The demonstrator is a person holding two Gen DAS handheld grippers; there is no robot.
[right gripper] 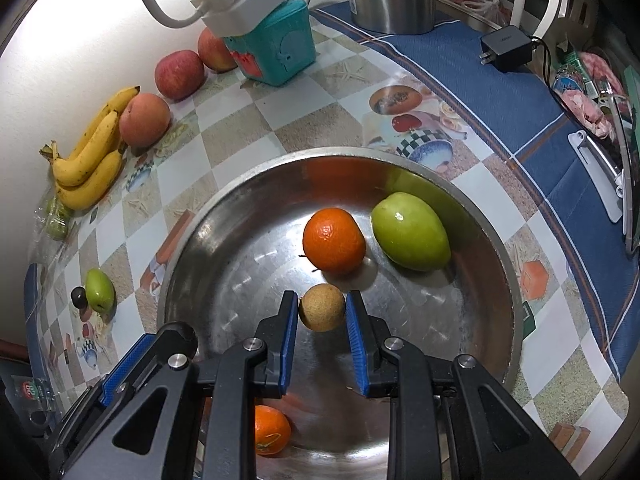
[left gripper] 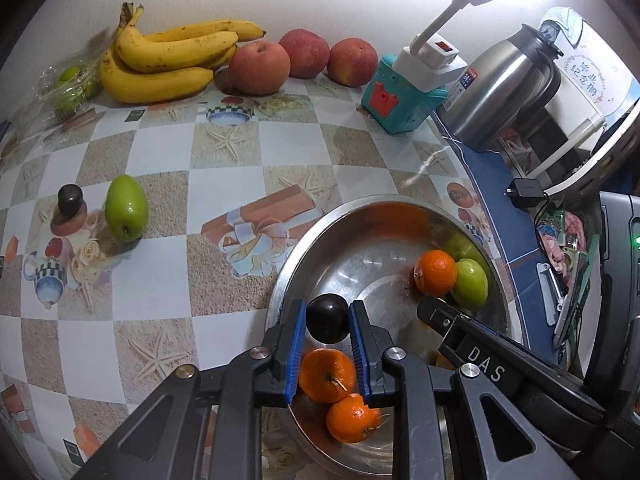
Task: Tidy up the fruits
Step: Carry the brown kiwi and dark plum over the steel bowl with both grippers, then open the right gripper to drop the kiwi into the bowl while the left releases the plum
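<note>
My left gripper (left gripper: pixel 327 322) is shut on a dark plum (left gripper: pixel 327 318), held over the near side of a steel bowl (left gripper: pixel 308 248). Below it in the bowl lie two oranges (left gripper: pixel 326 374); a third orange (left gripper: pixel 435 272) and a green fruit (left gripper: pixel 470 285) rest at the far right. My right gripper (right gripper: pixel 321 312) is shut on a small brown round fruit (right gripper: pixel 321 307) above the bowl (right gripper: pixel 192 240), near an orange (right gripper: pixel 333 239) and a green fruit (right gripper: pixel 409 232). The right gripper's black arm (left gripper: pixel 480 348) shows in the left wrist view.
On the checked tablecloth lie a green fruit (left gripper: pixel 125 213) and a dark plum (left gripper: pixel 70 200) at left. Bananas (left gripper: pixel 168 60), three red apples (left gripper: pixel 259 66) and bagged green fruit (left gripper: pixel 72 88) line the wall. A teal box (left gripper: pixel 400 100) with a lamp base, a steel kettle (left gripper: pixel 504 88) and a charger (left gripper: pixel 525 190) stand right.
</note>
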